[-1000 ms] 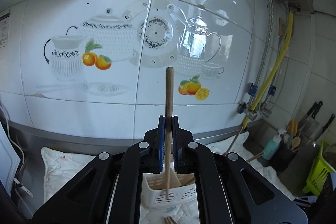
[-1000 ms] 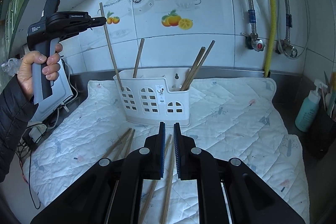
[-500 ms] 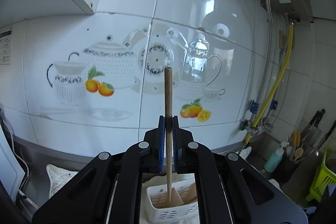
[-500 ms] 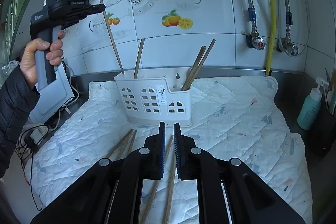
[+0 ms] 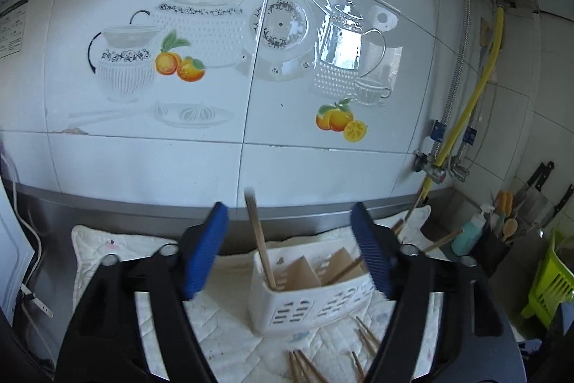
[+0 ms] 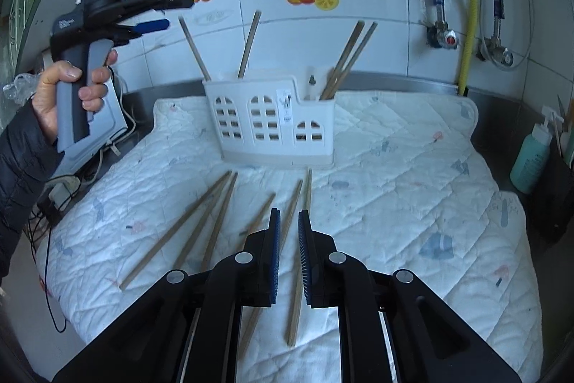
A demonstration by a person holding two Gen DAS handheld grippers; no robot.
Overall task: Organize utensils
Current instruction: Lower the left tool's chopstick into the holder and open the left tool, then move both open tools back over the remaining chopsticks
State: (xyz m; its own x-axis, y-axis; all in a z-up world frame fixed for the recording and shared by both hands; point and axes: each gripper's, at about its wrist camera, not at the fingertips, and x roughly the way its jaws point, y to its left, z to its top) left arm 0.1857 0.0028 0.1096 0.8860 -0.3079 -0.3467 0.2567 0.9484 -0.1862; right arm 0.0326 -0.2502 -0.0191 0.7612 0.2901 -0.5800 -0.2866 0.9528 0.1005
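A white slotted utensil holder point(image 6: 272, 121) stands on a quilted mat point(image 6: 394, 167); it also shows in the left wrist view point(image 5: 308, 293). Wooden chopsticks stand in it: two in the left end point(image 6: 193, 47) and a pair at the right point(image 6: 349, 58). In the left wrist view a chopstick point(image 5: 260, 239) leans in the holder's left compartment. My left gripper point(image 5: 288, 246) is open and empty above the holder; it shows in the right wrist view point(image 6: 168, 13). My right gripper point(image 6: 288, 257) is nearly shut, empty, low over several loose chopsticks point(image 6: 215, 221) on the mat.
A tiled wall with teapot decals point(image 5: 272, 34) is behind. Yellow hose and pipes point(image 6: 470, 2) run at the right. A teal bottle point(image 6: 531, 153) and a dark utensil pot point(image 5: 495, 250) stand at right. A green basket point(image 5: 549, 286) is far right. Cables point(image 6: 61, 189) hang off the left.
My left gripper has opened and let go of the chopstick, which now stands in the holder's left compartment. The right gripper has hardly moved.
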